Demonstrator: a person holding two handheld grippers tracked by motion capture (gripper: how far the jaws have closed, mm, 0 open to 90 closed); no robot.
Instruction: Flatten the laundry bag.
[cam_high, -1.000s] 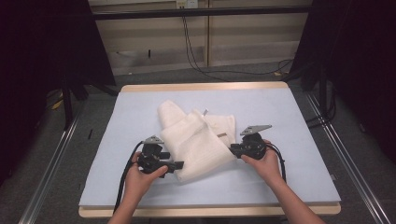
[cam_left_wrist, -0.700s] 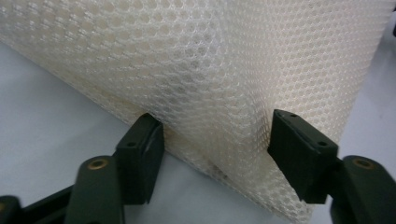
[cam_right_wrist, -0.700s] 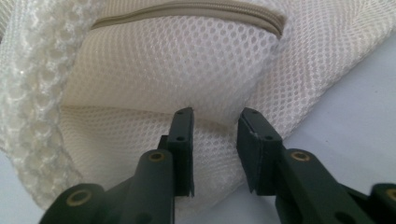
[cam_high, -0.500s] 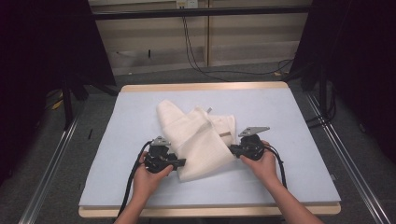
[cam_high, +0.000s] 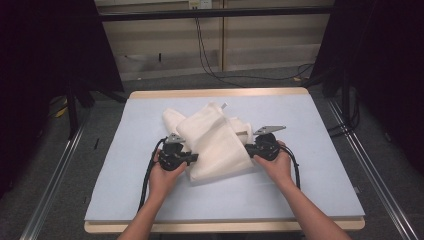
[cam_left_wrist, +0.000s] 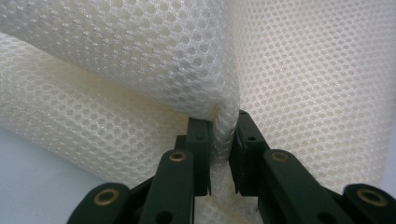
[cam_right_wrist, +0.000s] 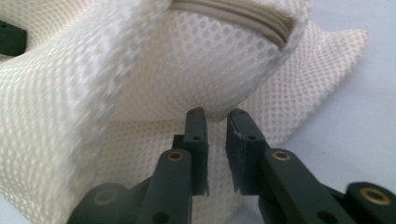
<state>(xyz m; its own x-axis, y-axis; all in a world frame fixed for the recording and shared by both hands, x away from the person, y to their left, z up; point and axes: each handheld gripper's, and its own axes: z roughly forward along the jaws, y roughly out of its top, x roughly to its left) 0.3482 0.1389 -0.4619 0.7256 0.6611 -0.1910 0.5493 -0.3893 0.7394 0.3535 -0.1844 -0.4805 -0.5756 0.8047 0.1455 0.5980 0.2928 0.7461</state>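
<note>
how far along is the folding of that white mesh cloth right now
Done: both grippers have a hold. The left gripper is shut on a fold of the white mesh cloth, and the right gripper pinches its edge. In hand: the near layer is raised between them, over the blue mat. Left: the cloth looks bunched and uneven, so laying it flat and squaring the fold probably remain.

Left gripper (cam_high: 192, 158) and right gripper (cam_high: 247, 150): black bodies, grey three-cornered top plates, black cables trailing. Jaws black, flat-padded (brass-coloured rivets at the link joints). Forearms bare, no sleeves.
</note>
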